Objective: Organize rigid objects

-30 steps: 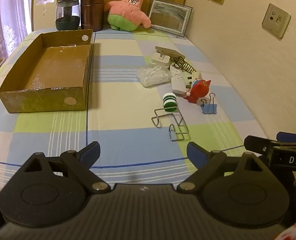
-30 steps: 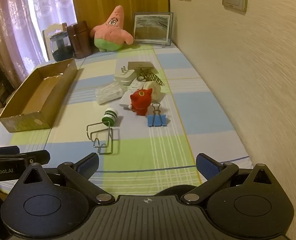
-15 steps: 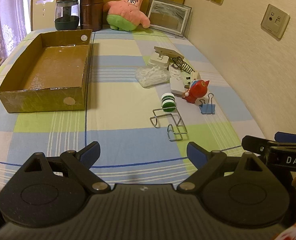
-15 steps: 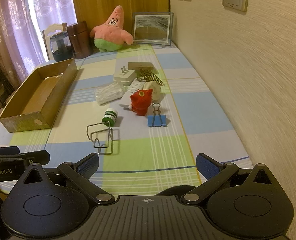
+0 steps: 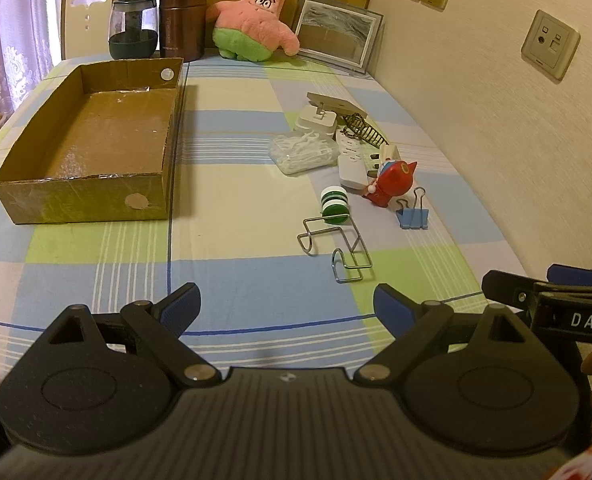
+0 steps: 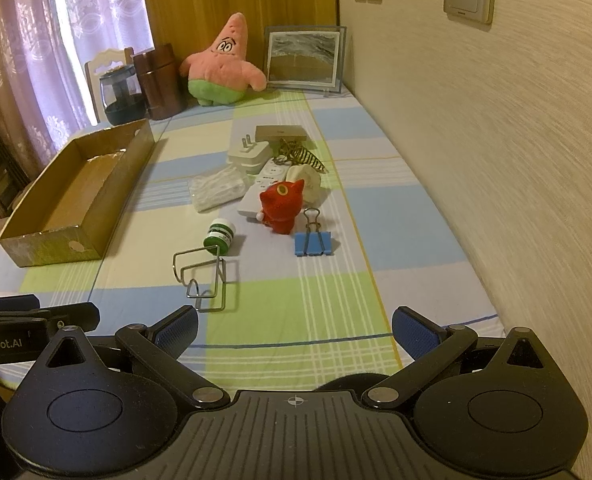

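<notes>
— Black plastic, blue pads: left gripper (image 5: 286, 304) logged nearest, jaws spread wide, nothing between them, poised over the checked tablecloth (image 5: 236, 280) at the near table edge. Right one?

— Same make. Right gripper (image 6: 294, 330) likewise spread wide and empty, alongside the left, close to the wall.

— Next out?

— Bent wire hook (image 5: 335, 248), lying flat on the cloth. Just beyond, touching its far loop: small green-and-white bottle (image 5: 334, 205), tipped on its side.

— To the right of that?

— Blue binder clip (image 5: 412, 216), handles up, just beside a red figurine (image 5: 389, 184), upright.

— Behind the figurine?

— Crowded together: white power strip (image 5: 351, 160), clear packet of white picks (image 5: 301, 154), white plug adapter (image 5: 315, 122), dark wire coil (image 5: 363, 132), flat beige piece (image 5: 335, 103) at the back. Exact contacts within the heap not readable.

— Receiving container?

— Brown cardboard box (image 5: 84, 200), open-topped, bare inside, well apart from the cluster on the left half of the table.

— Far end?

— Glass jar (image 5: 133, 26), brown canister (image 5: 182, 20), pink star plush (image 5: 256, 20), framed picture (image 5: 337, 34) leaning by the wall.
</notes>
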`<state>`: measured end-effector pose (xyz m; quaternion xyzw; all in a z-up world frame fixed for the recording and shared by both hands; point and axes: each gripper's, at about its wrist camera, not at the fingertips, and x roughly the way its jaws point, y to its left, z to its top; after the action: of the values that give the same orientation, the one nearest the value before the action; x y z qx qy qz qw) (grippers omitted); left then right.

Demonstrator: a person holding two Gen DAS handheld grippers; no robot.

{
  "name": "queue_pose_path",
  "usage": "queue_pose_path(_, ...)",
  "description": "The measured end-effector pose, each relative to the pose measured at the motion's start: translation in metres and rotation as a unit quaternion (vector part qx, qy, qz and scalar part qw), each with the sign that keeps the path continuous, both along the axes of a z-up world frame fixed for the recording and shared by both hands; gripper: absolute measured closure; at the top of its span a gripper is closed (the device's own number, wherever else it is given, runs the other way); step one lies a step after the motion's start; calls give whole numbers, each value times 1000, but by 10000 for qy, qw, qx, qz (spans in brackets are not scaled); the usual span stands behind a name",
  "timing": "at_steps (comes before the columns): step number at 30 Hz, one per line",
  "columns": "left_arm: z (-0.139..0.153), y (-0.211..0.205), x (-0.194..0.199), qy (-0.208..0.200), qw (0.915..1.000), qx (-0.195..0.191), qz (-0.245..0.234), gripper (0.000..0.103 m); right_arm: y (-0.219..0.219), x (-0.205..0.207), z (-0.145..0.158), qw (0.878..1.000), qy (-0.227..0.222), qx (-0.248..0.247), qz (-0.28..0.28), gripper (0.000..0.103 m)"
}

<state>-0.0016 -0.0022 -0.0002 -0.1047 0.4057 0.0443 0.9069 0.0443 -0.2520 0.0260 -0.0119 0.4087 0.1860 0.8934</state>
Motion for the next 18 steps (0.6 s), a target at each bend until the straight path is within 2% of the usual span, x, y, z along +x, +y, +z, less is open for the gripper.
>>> queue_pose_path(18, 0, 0, 1, 5, 10000, -18, -4, 12, 0, 1, 1, 10000, -4, 5, -8, 2)
